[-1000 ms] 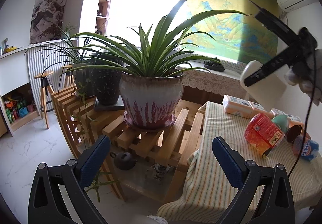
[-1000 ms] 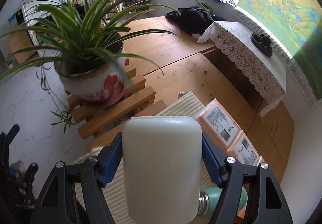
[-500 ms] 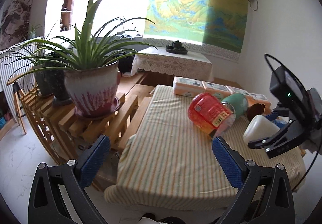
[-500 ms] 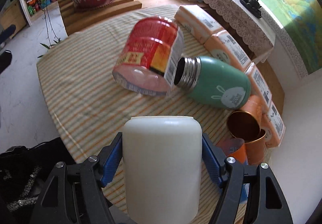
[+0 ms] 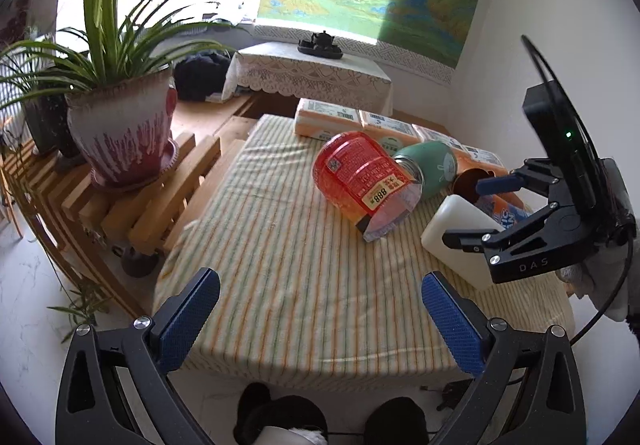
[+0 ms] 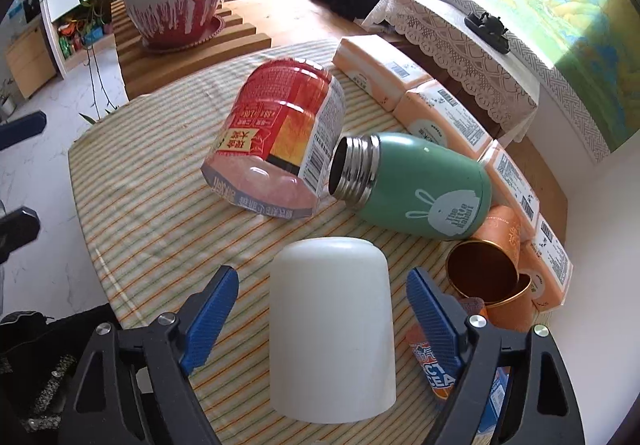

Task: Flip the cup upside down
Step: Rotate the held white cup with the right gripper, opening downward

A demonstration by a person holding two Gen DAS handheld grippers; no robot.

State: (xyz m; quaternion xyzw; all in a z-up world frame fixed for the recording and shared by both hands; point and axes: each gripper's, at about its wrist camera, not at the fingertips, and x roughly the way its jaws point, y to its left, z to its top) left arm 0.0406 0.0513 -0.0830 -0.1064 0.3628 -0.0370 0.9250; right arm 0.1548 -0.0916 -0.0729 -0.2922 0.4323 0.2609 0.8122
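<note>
Cup [image 6: 332, 329], white and plain, sits between the blue pads of the right gripper [image 6: 322, 315], closed end pointing away from the camera. The jaws stand apart with a visible gap on each side of the cup, so they have no hold on it. From the left wrist view the cup [image 5: 460, 241] lies low at the right side of the bench [image 5: 280, 245], tilted, with the right gripper [image 5: 480, 209] around it; whether its rim touches the striped cloth cannot be told.

Left gripper [image 5: 320, 309] hangs over the near edge of the bench, jaws wide apart and holding nothing.

Beyond the cup, a red tub [image 6: 280, 141] lies on its side in the middle of the cloth, its clear lid end facing near. Just right of it lies a green flask [image 6: 416, 185] with a rabbit print, its bare steel mouth touching or nearly touching the tub. Right of the flask, two orange tins [image 6: 492, 281] lie nested, open ends toward the camera. An orange-and-blue packet [image 6: 438, 369] shows partly behind the right pad. A row of tissue packs [image 6: 440, 113] runs along the far right edge of the bench.

Off the far left end stands a potted plant [image 5: 120, 125] on a slatted wooden rack [image 5: 152, 205].
</note>
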